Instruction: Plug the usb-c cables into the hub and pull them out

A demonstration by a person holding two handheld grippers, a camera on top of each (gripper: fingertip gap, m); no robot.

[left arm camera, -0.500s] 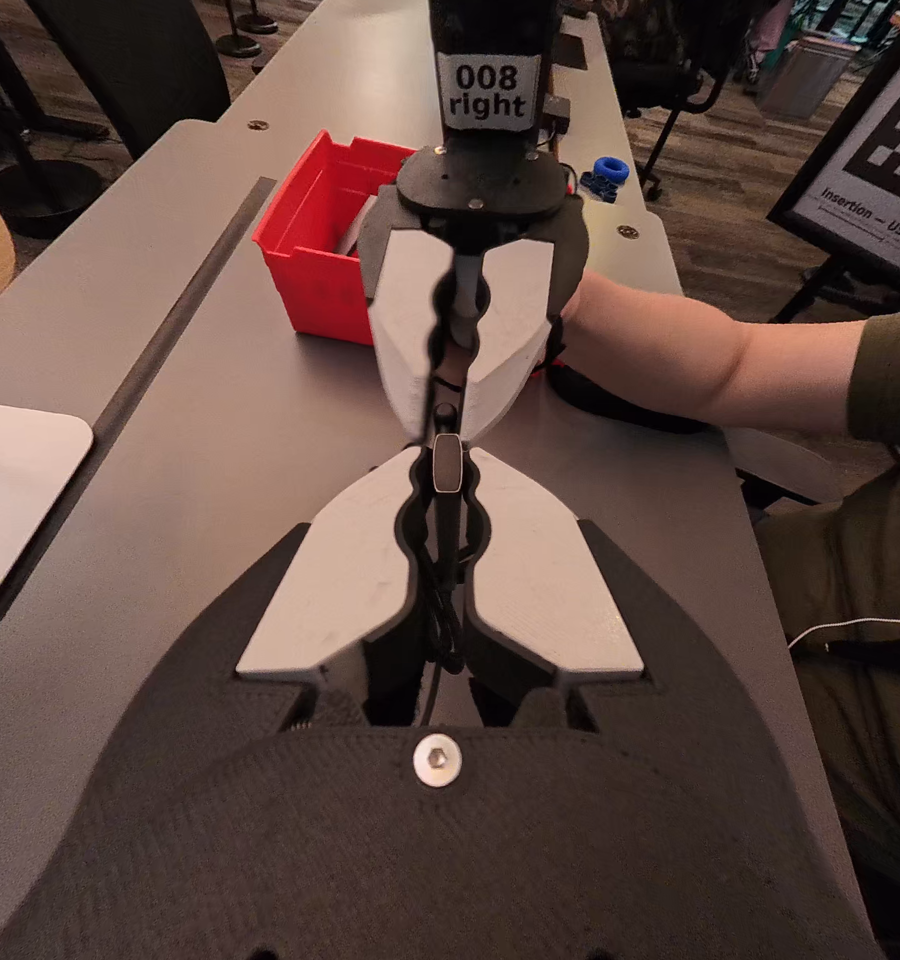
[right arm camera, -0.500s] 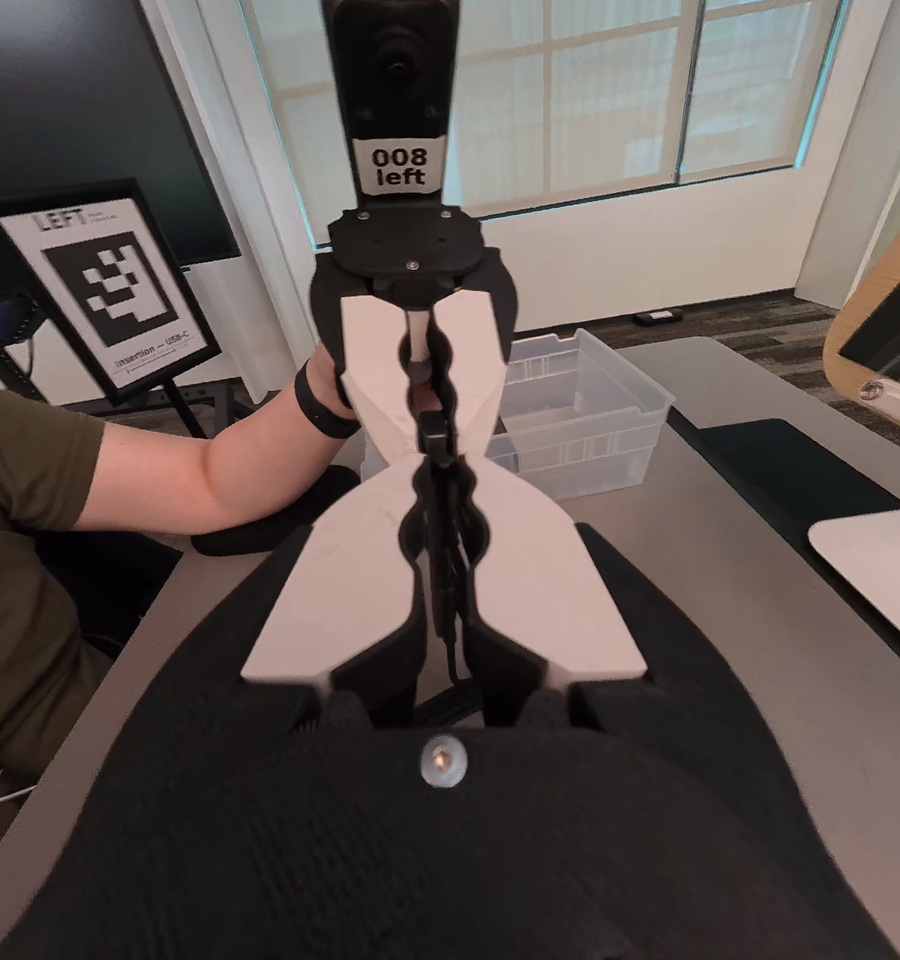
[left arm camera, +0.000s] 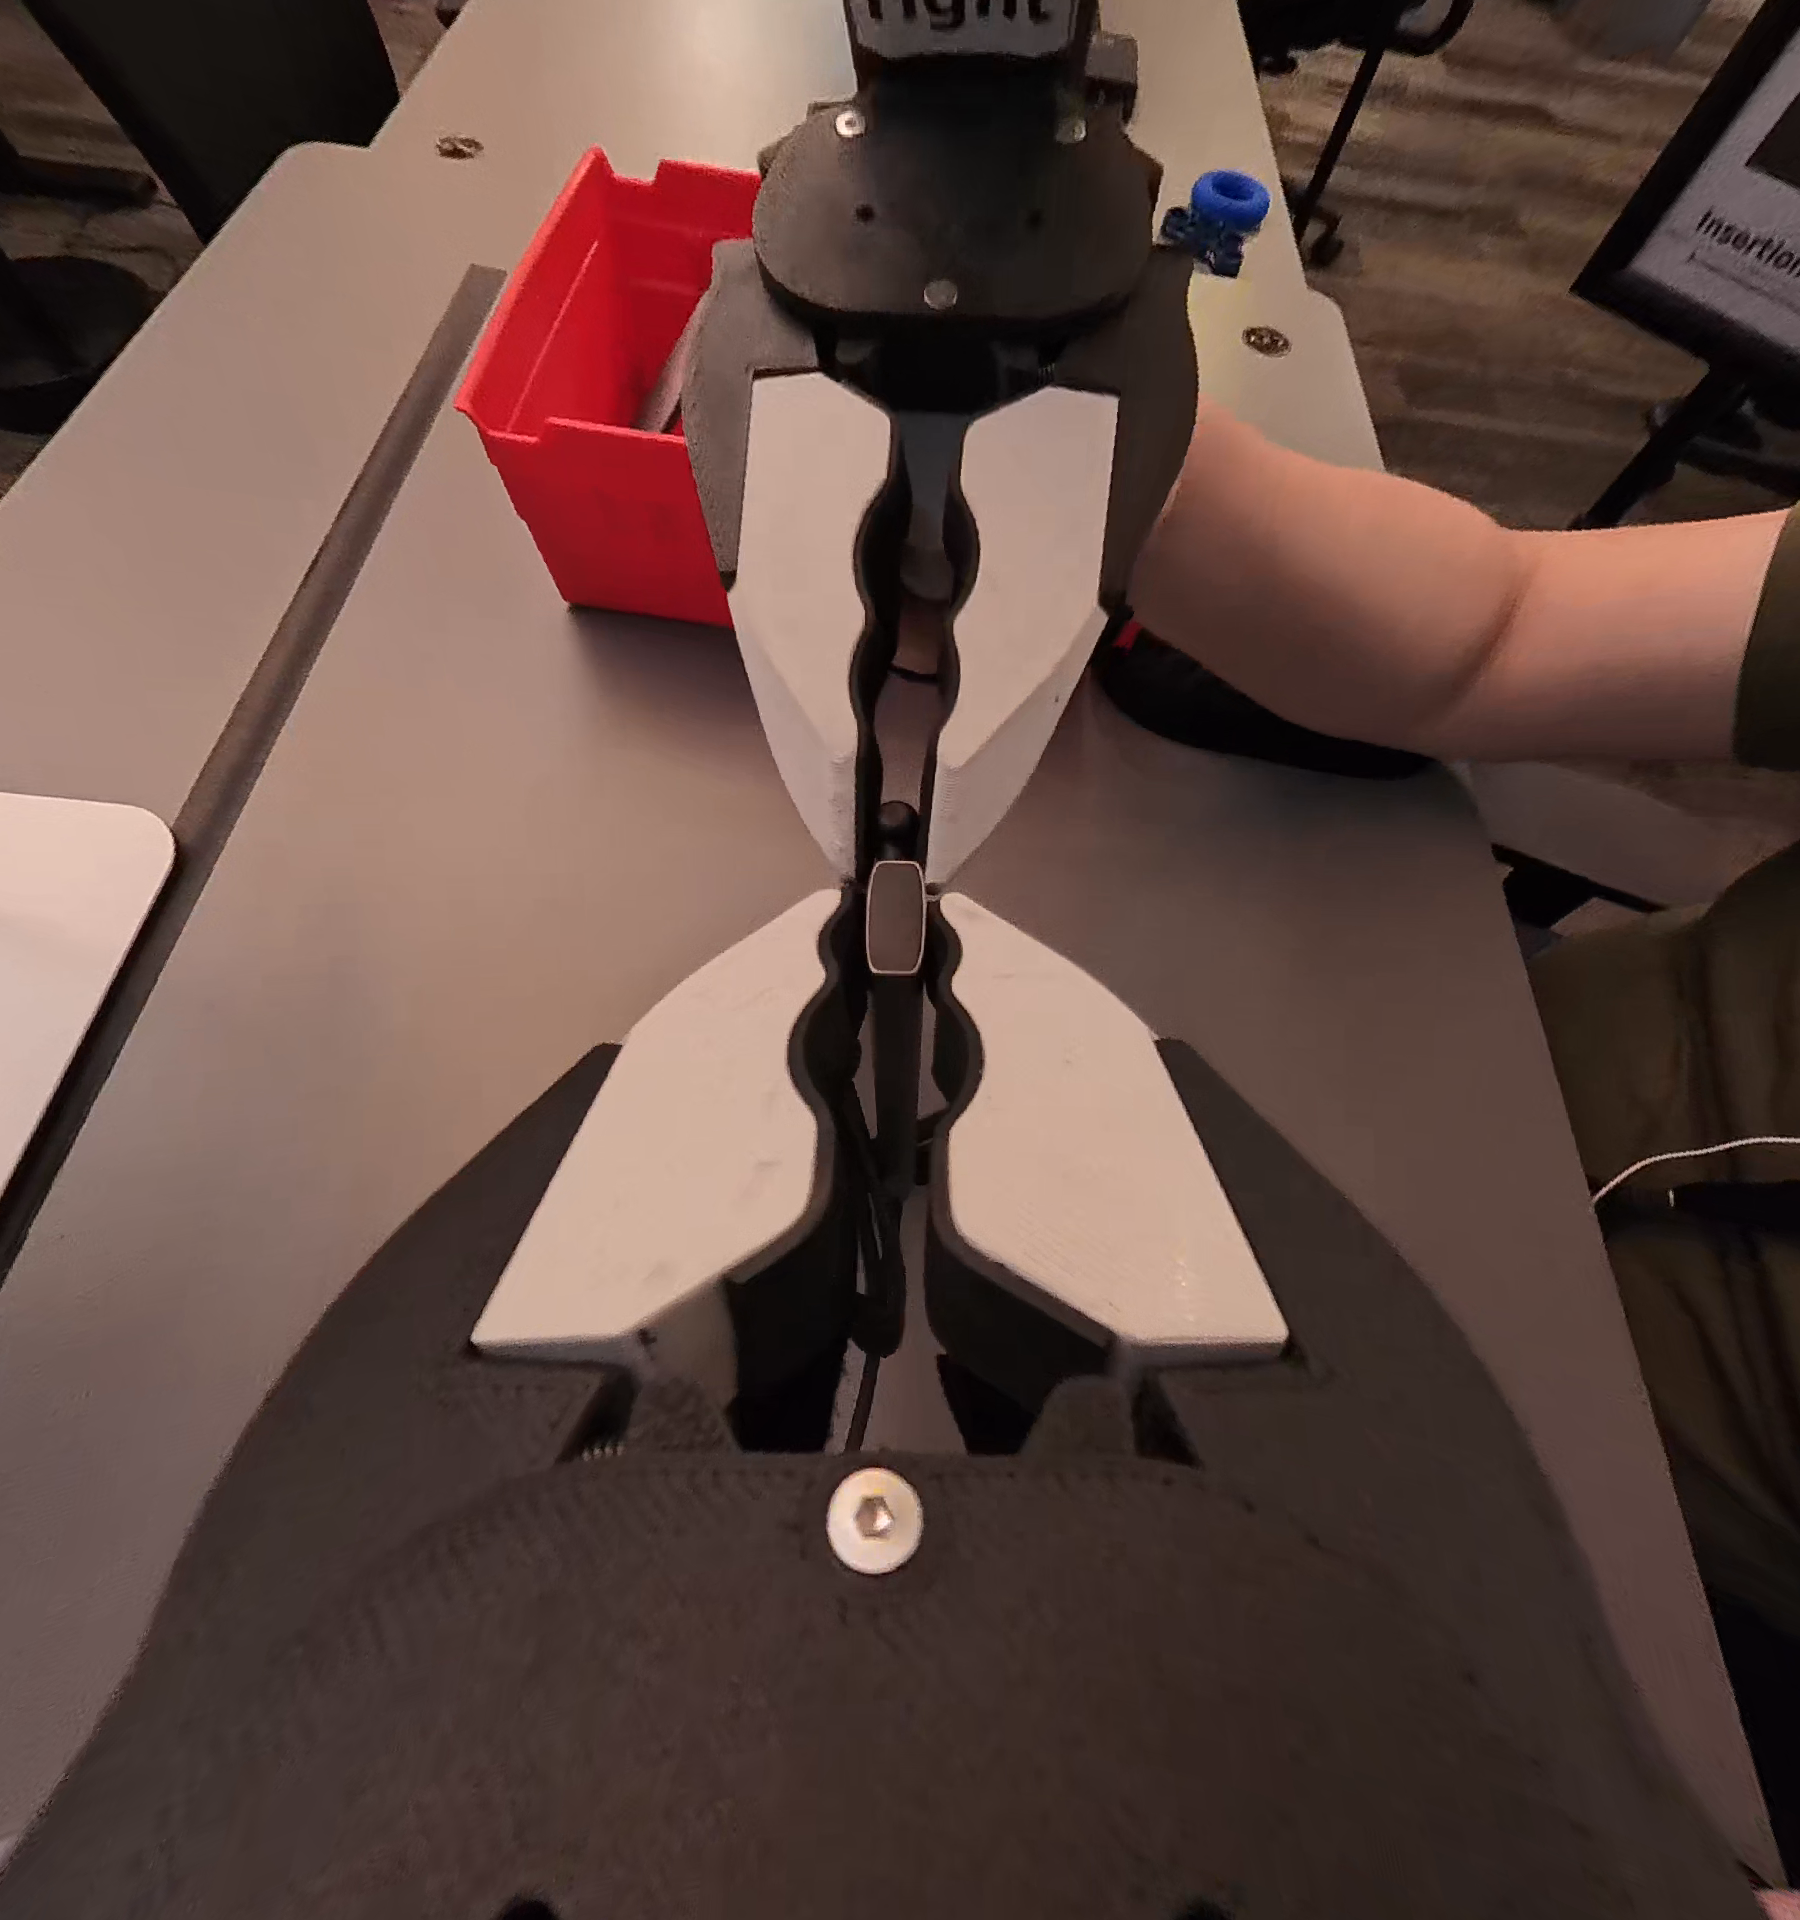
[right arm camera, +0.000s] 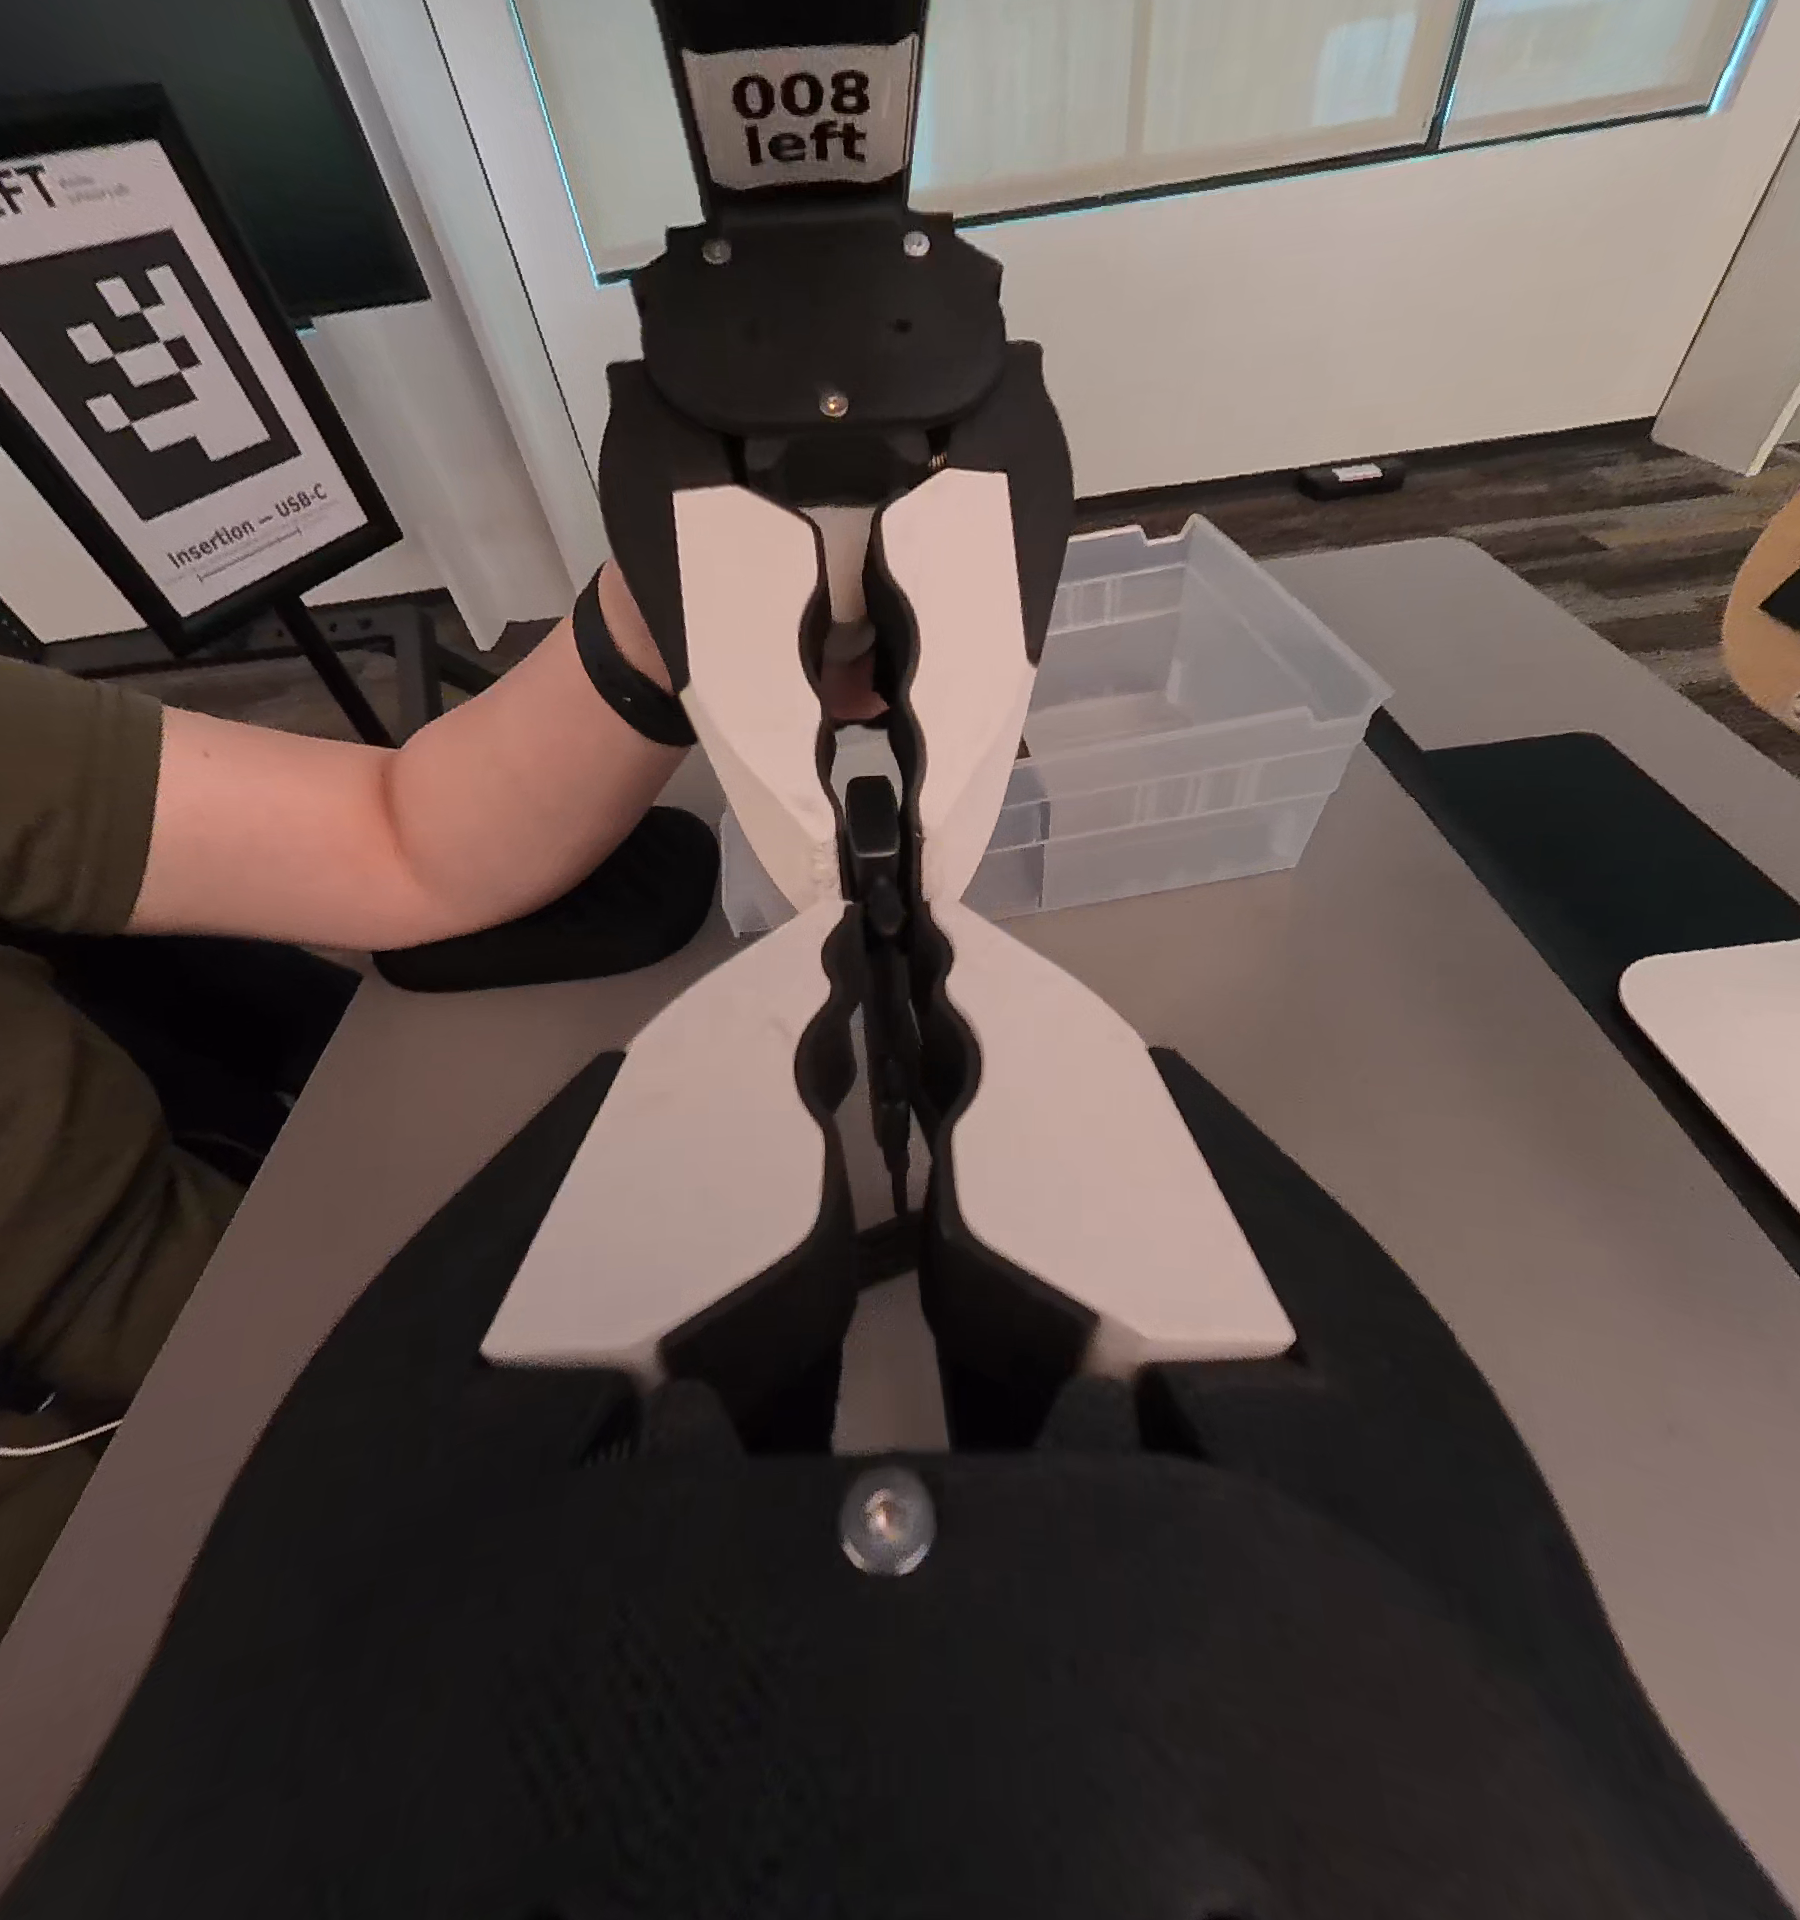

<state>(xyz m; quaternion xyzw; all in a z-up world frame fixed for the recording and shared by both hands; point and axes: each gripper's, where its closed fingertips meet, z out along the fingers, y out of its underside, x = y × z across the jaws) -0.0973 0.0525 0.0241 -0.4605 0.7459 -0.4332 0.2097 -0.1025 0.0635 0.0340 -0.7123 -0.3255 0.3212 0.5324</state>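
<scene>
My left gripper [left arm camera: 891, 916] is shut on a small dark hub [left arm camera: 894, 920] with a silver rim, seen end-on, its thin black lead hanging between the fingers. My right gripper [right arm camera: 880, 920] is shut on a black USB-C cable plug [right arm camera: 888, 997], with the cable running back between its fingers. The two grippers face each other tip to tip above the grey table [left arm camera: 460, 831]. In the right wrist view the hub [right arm camera: 872, 836] sits in the left gripper just beyond the plug. The plug's tip meets the hub, and the fingertips hide the joint.
A red bin [left arm camera: 605, 416] and a blue part [left arm camera: 1228, 208] stand behind the right gripper. A clear plastic bin [right arm camera: 1187, 748] stands behind the left gripper. A white pad [right arm camera: 1758, 1049] lies at the table's side. The person's forearms [left arm camera: 1395, 623] rest on black pads [right arm camera: 563, 914]. Left and right tips are no more than a few centimetres apart.
The two grippers have moved closer together, so each looms larger in the other's view. Both stay shut on what they hold.
</scene>
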